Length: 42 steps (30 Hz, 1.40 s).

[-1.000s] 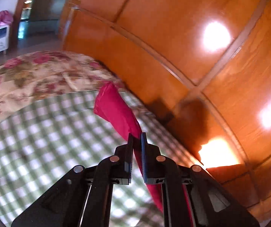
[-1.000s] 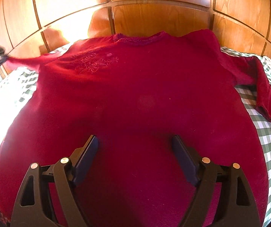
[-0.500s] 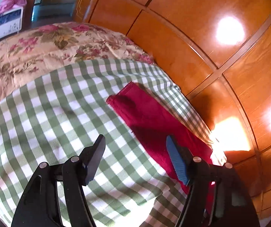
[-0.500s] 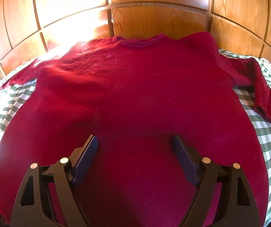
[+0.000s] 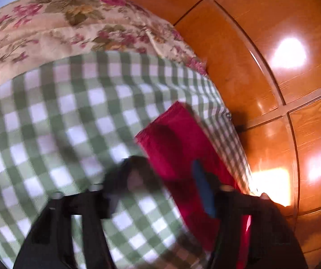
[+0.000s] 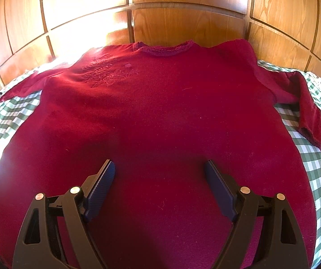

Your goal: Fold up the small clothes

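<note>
— So, what was nearest in the right wrist view?

— The right gripper [image 6: 159, 170], at six o'clock in that picture. Its jaws stood released and wide apart, with nothing pinched between the pads. It hung over the lower body of the red sweater [image 6: 151, 116], which filled the space between the fingers.

— And the sweater itself?

— It lay spread flat, front up, on the green checked sheet [image 6: 313, 170]. An embroidered flower patch [image 6: 108, 76] showed toward eleven o'clock and the lace neckline [image 6: 163, 49] at twelve, right against the wooden panel wall [image 6: 183, 20]. One sleeve [image 6: 304, 109] bent down at three o'clock, its cuff lying on the checks. The other sleeve [image 6: 21, 88] stretched flat out toward nine o'clock.

— What about the left wrist view?

— It was blurred. The left gripper [image 5: 162, 174] sat at six o'clock, its jaws closing. The blue pad [image 5: 203, 186] was over the red sleeve [image 5: 183, 143], while the other finger [image 5: 135, 174] was over the bare checked sheet [image 5: 55, 121]. I could not tell whether either pad pressed on the cloth; nothing looked clamped.

— And farther out?

— The sleeve's cuff end pointed toward twelve. Beyond it, from ten to twelve o'clock, lay a floral bedcover [image 5: 61, 29], and glossy wood panels [image 5: 272, 44] ran from one to four o'clock.
</note>
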{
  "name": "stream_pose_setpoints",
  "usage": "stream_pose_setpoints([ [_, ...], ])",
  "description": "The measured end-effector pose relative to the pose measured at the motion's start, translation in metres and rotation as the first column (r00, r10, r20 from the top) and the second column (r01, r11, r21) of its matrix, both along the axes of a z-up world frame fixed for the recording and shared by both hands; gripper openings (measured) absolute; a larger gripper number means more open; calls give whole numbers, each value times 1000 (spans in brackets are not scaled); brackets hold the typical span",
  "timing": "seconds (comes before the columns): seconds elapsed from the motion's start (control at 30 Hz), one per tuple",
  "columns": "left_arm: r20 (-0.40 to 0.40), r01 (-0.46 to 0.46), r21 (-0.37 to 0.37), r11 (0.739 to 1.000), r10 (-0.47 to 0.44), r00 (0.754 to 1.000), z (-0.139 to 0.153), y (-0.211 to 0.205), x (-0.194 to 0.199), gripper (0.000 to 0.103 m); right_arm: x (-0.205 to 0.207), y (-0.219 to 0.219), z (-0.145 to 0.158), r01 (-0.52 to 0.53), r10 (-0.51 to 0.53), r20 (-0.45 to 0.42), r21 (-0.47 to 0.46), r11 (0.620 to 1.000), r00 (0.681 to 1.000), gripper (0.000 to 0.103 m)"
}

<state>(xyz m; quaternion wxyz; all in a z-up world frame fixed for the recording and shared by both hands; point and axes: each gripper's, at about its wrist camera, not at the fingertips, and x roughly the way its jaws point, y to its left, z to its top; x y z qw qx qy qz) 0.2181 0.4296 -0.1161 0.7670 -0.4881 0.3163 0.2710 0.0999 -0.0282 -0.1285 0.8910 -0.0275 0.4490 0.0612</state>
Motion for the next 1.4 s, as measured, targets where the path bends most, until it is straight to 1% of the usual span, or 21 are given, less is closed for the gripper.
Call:
stream_pose_setpoints([
  [0.03, -18, 20, -3, 1000, -20, 1000, 0, 2, 6, 6, 1, 0, 0, 1, -1, -1, -3, 1000, 1000, 83],
  [0.2, 27, -41, 138, 990, 38, 999, 24, -4, -17, 6, 1, 1, -1, 6, -6, 0, -4, 1000, 1000, 83],
  [0.27, -17, -45, 167, 985, 48, 999, 20, -5, -23, 6, 2, 1, -1, 7, -7, 1, -4, 1000, 1000, 83],
  [0.3, -72, -18, 177, 984, 31, 997, 13, -6, -19, 6, 1, 1, -1, 6, -6, 1, -5, 1000, 1000, 84],
  [0.4, -155, 32, 192, 981, -2, 988, 0, -12, -11, 12, 2, 0, -1, 6, -6, 3, 0, 1000, 1000, 84],
  [0.43, -151, 25, 185, 982, 4, 989, 4, -16, -13, 23, 2, -1, -1, 6, -6, 3, 3, 1000, 1000, 84],
  [0.47, -126, 16, 164, 986, 5, 992, 9, -20, -18, 36, 2, -1, 0, 6, -6, 3, 4, 1000, 1000, 84],
  [0.53, -49, 43, 155, 987, -36, 998, 23, -39, -28, 39, 2, -1, 0, 7, -7, 1, 5, 1000, 1000, 84],
  [0.6, -26, 139, 196, 971, -137, 990, 37, -69, -35, 39, 4, -3, 2, 4, -4, -9, 13, 1000, 1000, 84],
  [0.7, 40, 345, 198, 918, -359, 932, 46, -123, -50, 39, 6, -10, 11, -12, 13, -45, 35, 999, 999, 84],
  [0.77, 57, 482, 189, 856, -499, 864, 47, -162, -62, 43, 4, -20, 18, 4, -2, -52, 38, 999, 999, 84],
  [0.83, 61, 599, 184, 779, -617, 784, 44, -199, -75, 47, -1, -42, 27, 58, -56, -38, 45, 997, 998, 84],
  [0.97, 55, 758, 101, 644, -765, 642, 24, -254, -100, 50, -19, -99, 33, 191, -188, -57, 33, 981, 980, 84],
  [1.07, 16, 820, 75, 568, -822, 569, 8, -286, -116, 49, -37, -130, 28, 253, -250, -85, 18, 967, 964, 84],
  [1.13, -23, 837, 80, 542, -838, 545, 0, -302, -127, 48, -52, -145, 22, 263, -256, -129, 41, 964, 958, 84],
  [1.2, -69, 840, 126, 528, -840, 539, -1, -309, -131, 44, -67, -148, 17, 244, -229, -164, 80, 966, 960, 77],
  [1.23, -93, 846, 141, 514, -844, 528, 0, -312, -132, 20, -71, -146, 17, 233, -218, -162, 83, 969, 962, 68],
  [1.27, -92, 858, 129, 497, -855, 510, -1, -315, -132, 12, -76, -142, 18, 214, -199, -161, 86, 973, 967, 55],
  [1.3, -96, 857, 139, 497, -854, 511, 0, -315, -135, 12, -78, -138, 18, 194, -178, -160, 88, 977, 971, 46],
  [1.37, -129, 860, 168, 481, -854, 503, 5, -325, -142, 10, -82, -129, 22, 155, -144, -151, 62, 986, 978, 10],
  [1.4, -132, 859, 168, 484, -852, 507, 6, -327, -146, 10, -84, -128, 24, 144, -136, -146, 47, 988, 980, 10],
])
